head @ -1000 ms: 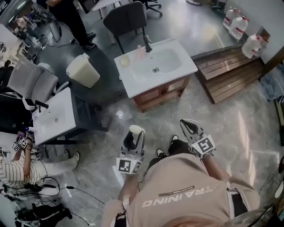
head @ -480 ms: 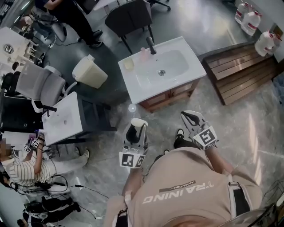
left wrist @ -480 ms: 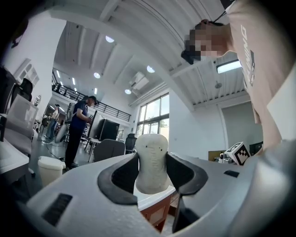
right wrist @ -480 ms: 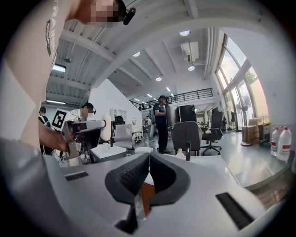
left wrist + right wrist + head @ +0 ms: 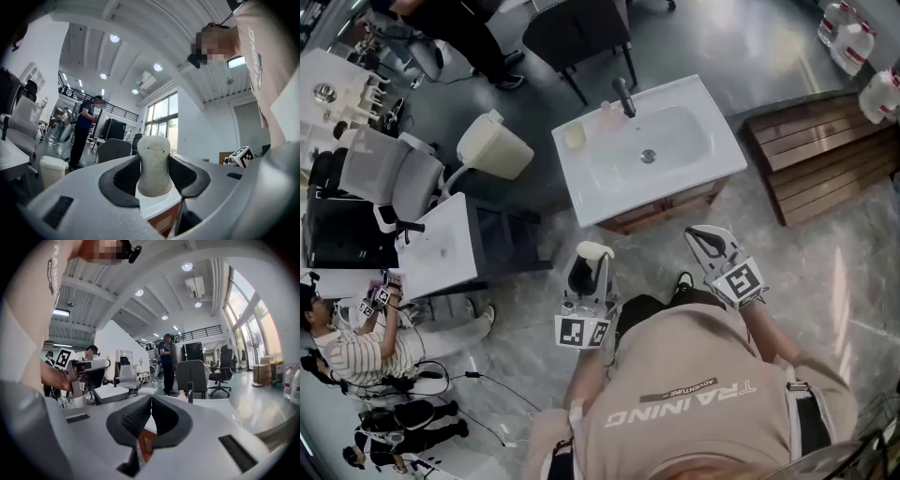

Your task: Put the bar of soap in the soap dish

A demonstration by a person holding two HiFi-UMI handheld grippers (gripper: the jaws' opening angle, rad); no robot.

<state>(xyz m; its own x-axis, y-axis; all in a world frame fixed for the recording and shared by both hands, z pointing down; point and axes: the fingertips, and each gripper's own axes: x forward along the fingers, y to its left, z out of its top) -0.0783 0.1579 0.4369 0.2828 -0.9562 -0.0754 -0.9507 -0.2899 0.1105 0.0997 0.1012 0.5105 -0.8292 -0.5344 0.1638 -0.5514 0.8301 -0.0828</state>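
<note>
Nearest, the left gripper is clamped on the cream bar of soap, which stands upright between its jaws, well short of the sink. The right gripper beside it carries nothing, its jaws pressed together. Both hang over a pale marbled floor. Beyond them stands a white sink on a wooden cabinet. The pale yellow soap dish sits on the sink's far left corner, near a pink bottle and a dark tap. A white bin stands left of the sink, a slatted wooden platform right, and a dark chair farther back.
</note>
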